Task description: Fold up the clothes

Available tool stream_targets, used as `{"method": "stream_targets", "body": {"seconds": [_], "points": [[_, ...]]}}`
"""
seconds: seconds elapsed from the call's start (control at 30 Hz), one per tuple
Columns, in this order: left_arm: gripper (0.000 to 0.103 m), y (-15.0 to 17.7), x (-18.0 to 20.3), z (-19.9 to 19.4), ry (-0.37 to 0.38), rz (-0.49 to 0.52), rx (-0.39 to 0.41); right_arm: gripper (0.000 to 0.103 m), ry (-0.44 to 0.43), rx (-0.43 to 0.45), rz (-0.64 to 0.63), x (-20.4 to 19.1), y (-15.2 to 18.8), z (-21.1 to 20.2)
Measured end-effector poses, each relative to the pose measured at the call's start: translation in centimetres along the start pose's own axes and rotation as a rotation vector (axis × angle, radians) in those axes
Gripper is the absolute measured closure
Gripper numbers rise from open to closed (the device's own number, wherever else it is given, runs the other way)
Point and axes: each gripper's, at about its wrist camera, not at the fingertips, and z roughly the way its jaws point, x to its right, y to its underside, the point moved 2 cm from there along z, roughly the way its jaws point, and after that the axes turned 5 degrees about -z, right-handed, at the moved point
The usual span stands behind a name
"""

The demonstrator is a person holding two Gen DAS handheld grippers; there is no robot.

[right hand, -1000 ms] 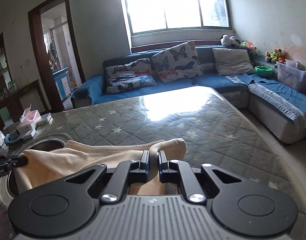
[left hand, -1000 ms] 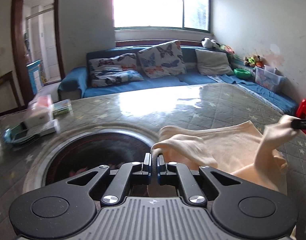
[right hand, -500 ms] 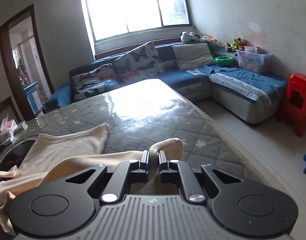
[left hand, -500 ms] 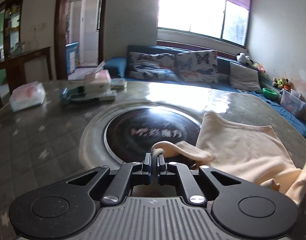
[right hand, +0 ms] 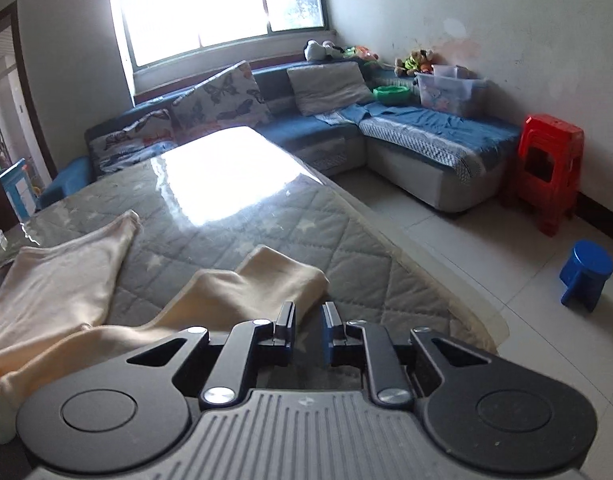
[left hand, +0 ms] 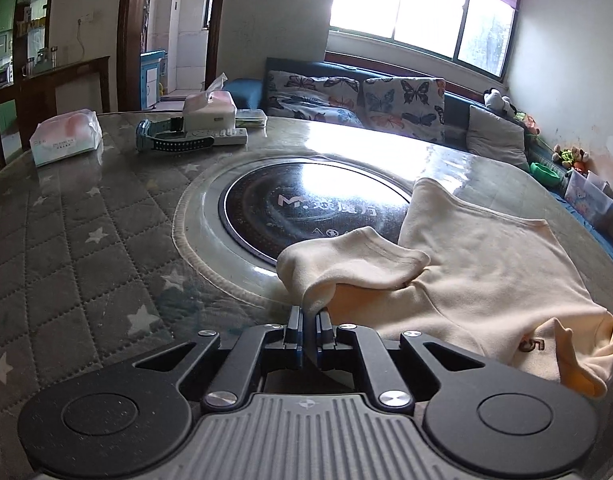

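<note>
The cream shirt (left hand: 478, 280) lies spread on the quilted worktop (left hand: 86, 240), partly over the round black plate (left hand: 306, 208) set into it. It looks light, soft and floppy, so it will likely sag and crease wherever it is unsupported. The left gripper (left hand: 309, 316) is easing open with a sleeve end caught between narrow fingers; the right gripper (right hand: 308, 314) is opening too (its fingers apart, the cloth edge (right hand: 282, 276) just at them, not pinched). Hems, cuffs and shoulder seams probably offer the firmest hold.
</note>
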Motion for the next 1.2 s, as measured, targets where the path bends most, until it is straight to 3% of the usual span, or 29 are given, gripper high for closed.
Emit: {"method": "stream_targets", "body": {"seconds": [0.2,0.27,0.33,0.4,0.53,0.63,0.8,0.9,1.07,1.2], "points": [[0.093,0.5,0.1,-0.2,-0.001,0.000,-0.006,0.068,-0.104,0.017,-0.081,-3.7,-1.8,1.2],[0.084,0.6,-0.1,-0.6,-0.005,0.002,-0.003,0.067,-0.105,0.004,-0.105,-4.7,-2.0,2.2],[0.061,0.7,-0.4,-1.1,-0.020,0.008,0.010,0.066,-0.108,-0.022,-0.125,-5.9,-2.2,3.6],[0.055,0.7,-0.6,-1.7,-0.030,0.016,0.025,0.061,-0.100,-0.054,-0.134,-6.5,-2.4,4.6],[0.040,0.5,-0.6,-2.5,-0.026,0.030,0.046,0.061,-0.052,-0.094,-0.148,-7.3,-1.7,6.4],[0.030,0.3,0.3,-2.4,-0.016,0.061,0.056,0.071,-0.028,-0.078,-0.187,-7.9,-1.3,6.4],[0.029,-0.2,3.4,-1.8,0.073,0.119,0.055,0.098,-0.034,-0.070,-0.177,-7.8,-1.4,6.3],[0.029,-0.4,6.6,-1.5,0.166,0.179,0.052,0.098,-0.042,-0.060,-0.151,-7.3,-1.6,5.9],[0.031,0.0,11.8,-0.3,0.315,0.305,0.033,0.098,-0.083,0.043,-0.114,-6.1,-2.6,2.3],[0.040,1.2,13.7,0.3,0.394,0.409,0.012,0.098,-0.107,0.104,-0.084,-4.2,-2.9,-1.1]]}}
